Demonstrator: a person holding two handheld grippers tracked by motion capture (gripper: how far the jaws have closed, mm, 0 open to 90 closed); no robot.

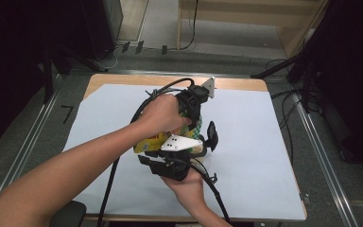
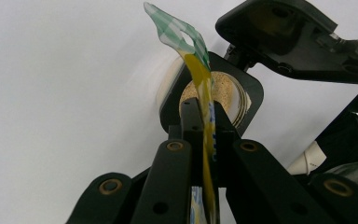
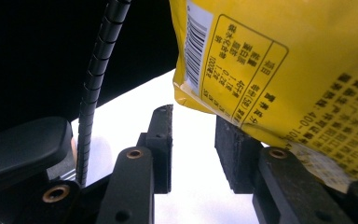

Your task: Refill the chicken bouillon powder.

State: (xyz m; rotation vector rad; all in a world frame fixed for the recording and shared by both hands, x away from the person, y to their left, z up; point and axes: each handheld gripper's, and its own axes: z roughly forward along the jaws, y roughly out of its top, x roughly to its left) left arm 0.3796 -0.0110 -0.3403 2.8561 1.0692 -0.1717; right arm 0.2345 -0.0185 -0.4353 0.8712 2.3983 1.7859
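Observation:
A yellow snack bag (image 1: 152,141) with a green-checked top end (image 2: 177,32) is held above the white sheet. My left gripper (image 2: 205,112) is shut on the bag's thin edge, which stands upright between the pads; from above, this gripper (image 1: 192,117) sits under the left hand. My right gripper (image 3: 193,140) is open, with white sheet showing between its jaws. The bag's printed yellow face (image 3: 270,60) hangs just above the right pad (image 3: 233,154), and I cannot tell whether they touch. Seen from above, the right gripper (image 1: 147,159) lies below the bag near the right hand.
A white sheet (image 1: 255,142) covers the wooden table (image 1: 238,84). A black rounded frame with a pale round roll (image 2: 219,88) stands beyond the left jaws. A ribbed cable (image 3: 95,79) runs past the right gripper's left side. Dark stands and floor cables surround the table.

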